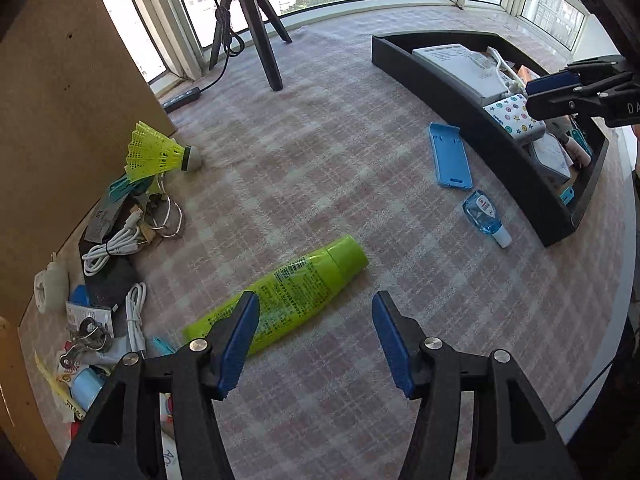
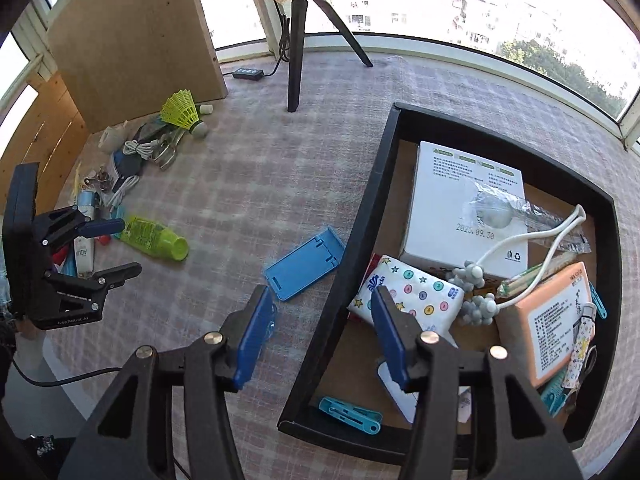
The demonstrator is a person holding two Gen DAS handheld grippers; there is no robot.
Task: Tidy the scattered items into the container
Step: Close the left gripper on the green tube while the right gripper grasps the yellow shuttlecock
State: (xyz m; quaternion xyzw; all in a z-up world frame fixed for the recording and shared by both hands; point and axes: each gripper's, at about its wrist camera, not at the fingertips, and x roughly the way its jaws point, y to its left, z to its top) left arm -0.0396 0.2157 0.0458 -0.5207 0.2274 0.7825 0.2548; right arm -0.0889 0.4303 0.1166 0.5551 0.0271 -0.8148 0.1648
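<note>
A lime-green bottle (image 1: 296,288) lies on its side on the checked cloth. My left gripper (image 1: 316,308) hangs open just above it, its left finger crossing the bottle's lower end. A blue phone case (image 1: 450,156) and a small blue bottle (image 1: 484,216) lie beside the black tray (image 1: 460,92). My right gripper (image 2: 320,300) is open and holds nothing; it straddles the black tray's (image 2: 360,240) left wall. Inside are a white box (image 2: 460,208), a tissue pack (image 2: 416,292) and a teal peg (image 2: 348,414). The left gripper (image 2: 120,246) shows over the green bottle (image 2: 156,238).
A pile of cables, clips and packets (image 1: 116,248) with a yellow shuttlecock (image 1: 156,152) sits against a brown board (image 1: 60,100) on the left. A black tripod (image 2: 298,40) and a power strip (image 2: 248,73) stand by the window. The blue phone case (image 2: 304,268) lies left of the tray.
</note>
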